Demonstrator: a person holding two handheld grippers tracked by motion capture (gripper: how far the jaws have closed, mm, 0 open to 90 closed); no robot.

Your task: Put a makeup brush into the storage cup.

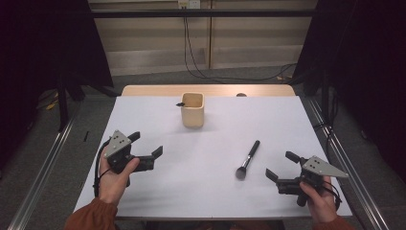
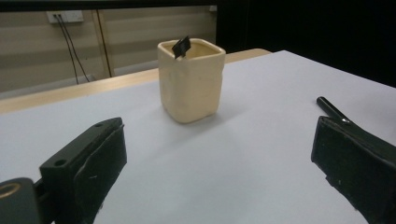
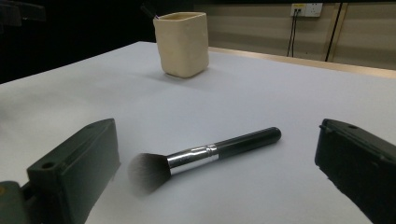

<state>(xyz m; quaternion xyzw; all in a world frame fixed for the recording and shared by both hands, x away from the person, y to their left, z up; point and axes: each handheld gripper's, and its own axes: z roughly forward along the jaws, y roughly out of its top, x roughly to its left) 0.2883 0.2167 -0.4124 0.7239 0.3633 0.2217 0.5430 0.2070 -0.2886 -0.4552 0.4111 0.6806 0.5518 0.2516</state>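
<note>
Gaping tools [image 1: 148, 144] [image 1: 281, 165] (brush [image 1: 247, 159] between), unlabelled cup [image 1: 193, 110]

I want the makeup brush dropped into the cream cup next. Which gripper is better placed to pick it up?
Probably the right gripper: it sits open just beside the makeup brush, which lies between its jaws in the right gripper view. The left gripper, also open, faces the cream cup, farther from the brush.

Small black piece [image 2: 181, 46] at cup [image 2: 191, 86] rim: too small to identify.
</note>
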